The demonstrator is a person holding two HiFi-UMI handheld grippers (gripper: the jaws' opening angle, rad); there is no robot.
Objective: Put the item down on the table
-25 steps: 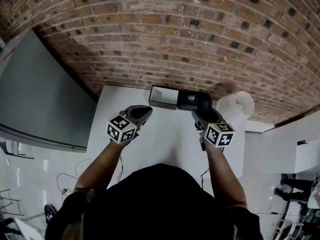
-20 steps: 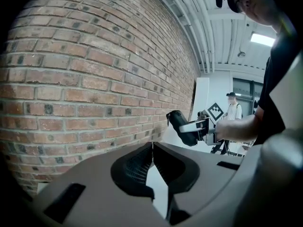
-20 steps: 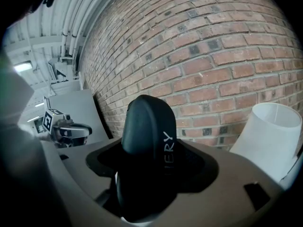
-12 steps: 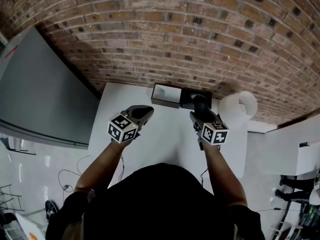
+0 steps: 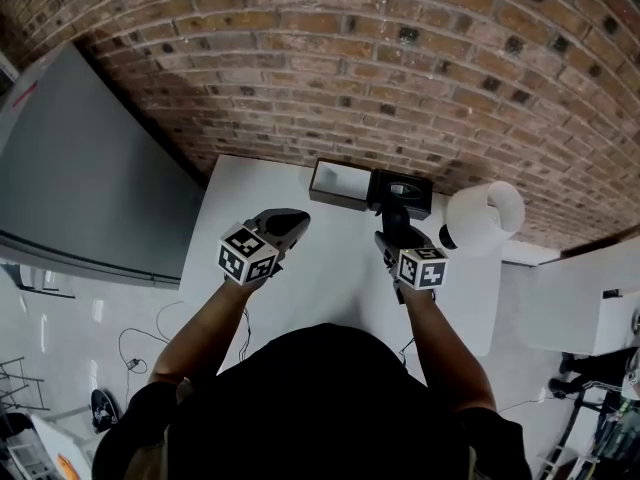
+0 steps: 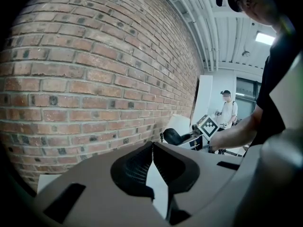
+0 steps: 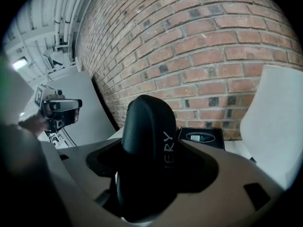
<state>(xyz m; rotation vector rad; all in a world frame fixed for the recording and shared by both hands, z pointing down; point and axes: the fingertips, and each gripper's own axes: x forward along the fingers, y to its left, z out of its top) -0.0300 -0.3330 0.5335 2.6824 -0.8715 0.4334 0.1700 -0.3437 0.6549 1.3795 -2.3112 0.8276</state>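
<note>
My right gripper (image 5: pixel 394 224) is shut on a rounded black item (image 5: pixel 396 213) with pale lettering on its side, held above the white table (image 5: pixel 330 268) just in front of a black box (image 5: pixel 403 190). In the right gripper view the black item (image 7: pixel 147 145) stands upright between the jaws and fills the gap. My left gripper (image 5: pixel 293 219) hovers over the table's left half, shut with nothing in it; its jaws (image 6: pixel 152 148) meet at the tips. The left gripper view also catches the black item (image 6: pixel 173 136) off to the right.
An open white-lined box (image 5: pixel 340 183) and the black box (image 7: pixel 201 137) sit at the table's far edge against the brick wall. A white paper roll (image 5: pixel 480 218) stands at the right. A grey panel (image 5: pixel 90 188) borders the left side. A person stands far off.
The right gripper with the black item has shifted a little left and back from over the black box. The left gripper has hardly moved.
</note>
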